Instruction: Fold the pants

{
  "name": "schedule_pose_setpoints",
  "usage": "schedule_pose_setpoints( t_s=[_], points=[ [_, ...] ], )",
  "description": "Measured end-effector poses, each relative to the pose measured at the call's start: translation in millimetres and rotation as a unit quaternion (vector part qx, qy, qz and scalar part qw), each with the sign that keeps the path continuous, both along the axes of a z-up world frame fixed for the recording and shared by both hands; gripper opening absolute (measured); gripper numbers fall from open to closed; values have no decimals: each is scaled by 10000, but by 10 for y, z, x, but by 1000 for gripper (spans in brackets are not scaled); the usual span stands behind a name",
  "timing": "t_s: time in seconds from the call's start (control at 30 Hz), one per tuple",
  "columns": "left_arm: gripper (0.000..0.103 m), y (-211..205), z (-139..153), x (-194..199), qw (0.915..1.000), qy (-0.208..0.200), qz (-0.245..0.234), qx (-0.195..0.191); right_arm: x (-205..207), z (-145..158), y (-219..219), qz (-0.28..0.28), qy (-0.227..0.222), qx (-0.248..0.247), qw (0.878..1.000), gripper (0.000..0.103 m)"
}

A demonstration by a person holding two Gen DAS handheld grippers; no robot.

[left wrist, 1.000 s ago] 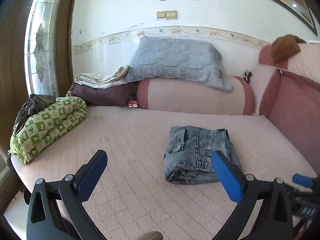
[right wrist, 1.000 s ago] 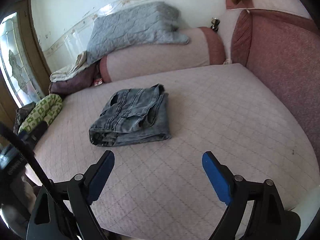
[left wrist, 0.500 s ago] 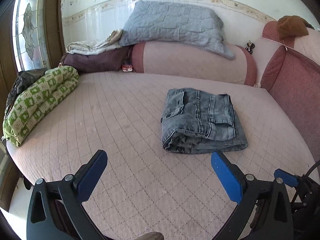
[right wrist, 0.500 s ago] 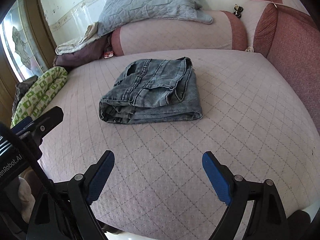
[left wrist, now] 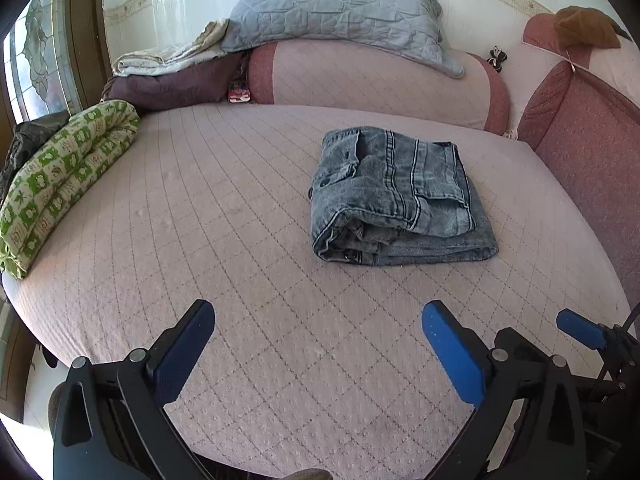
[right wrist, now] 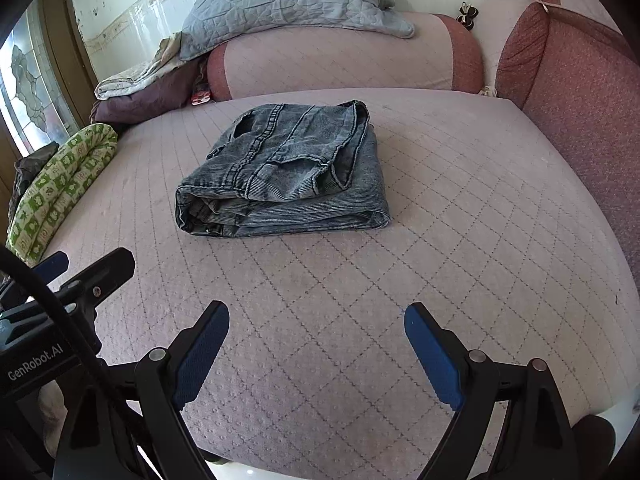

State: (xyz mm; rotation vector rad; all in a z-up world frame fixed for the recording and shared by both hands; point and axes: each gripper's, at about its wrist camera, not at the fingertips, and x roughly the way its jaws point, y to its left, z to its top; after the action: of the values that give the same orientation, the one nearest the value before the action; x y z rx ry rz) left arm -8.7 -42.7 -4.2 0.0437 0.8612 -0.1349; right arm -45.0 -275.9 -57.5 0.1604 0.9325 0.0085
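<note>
The pants (left wrist: pixel 400 196) are lying folded into a compact bundle mid-bed (left wrist: pixel 240 240), toward its back edge; left gripper (left wrist: pixel 316 344) and right gripper (right wrist: pixel 316 340) are hovering wide open, empty, so folding looks finished.

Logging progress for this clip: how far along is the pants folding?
Folding looks done: the jeans lie in a compact stack on the bed. Nothing is in hand; left gripper and right gripper are open, apart from them. Nothing visibly remains.

Pink quilted bed (left wrist: pixel 248 208), bolster (left wrist: pixel 360 76) w/ grey pillow (left wrist: pixel 340 4), window (left wrist: pixel 36 64) left.
</note>
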Motion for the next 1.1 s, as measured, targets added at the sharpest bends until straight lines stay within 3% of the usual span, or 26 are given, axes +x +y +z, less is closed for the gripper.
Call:
schedule_pose_setpoints(
  t_s=[1.1],
  points=[
    [103, 137, -219, 167, 9988, 470, 149, -76, 139, -23, 12, 49, 117, -474, 9988, 93]
  ],
)
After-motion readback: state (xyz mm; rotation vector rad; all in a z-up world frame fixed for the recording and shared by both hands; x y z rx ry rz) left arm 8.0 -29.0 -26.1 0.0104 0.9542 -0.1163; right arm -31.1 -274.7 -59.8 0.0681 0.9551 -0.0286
